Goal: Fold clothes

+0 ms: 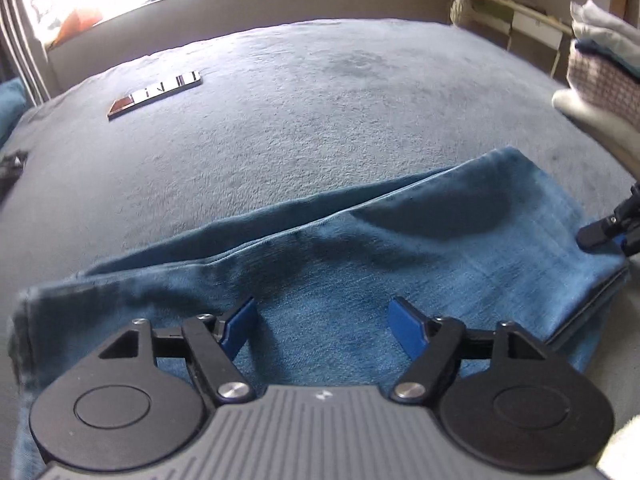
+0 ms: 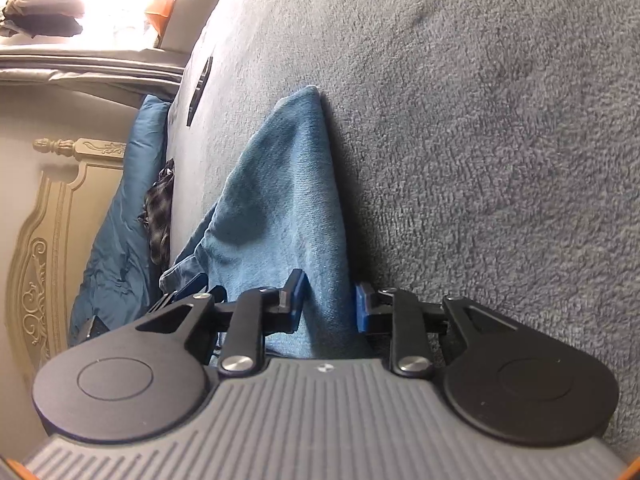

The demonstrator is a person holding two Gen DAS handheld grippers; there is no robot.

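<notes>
A pair of blue jeans lies folded lengthwise across the grey blanket. My left gripper hovers just above the middle of the denim, open, its blue pads wide apart with nothing between them. At the jeans' right end a black finger of my right gripper rests on the layered edge. In the right wrist view the right gripper is shut on that end of the jeans, denim filling the narrow gap between its pads. The left gripper shows partly behind the denim.
A flat dark, shiny object lies on the blanket at the far left. Folded clothes are stacked at the right edge. A blue pillow, a checked cloth and a carved cream headboard sit at the bed's end.
</notes>
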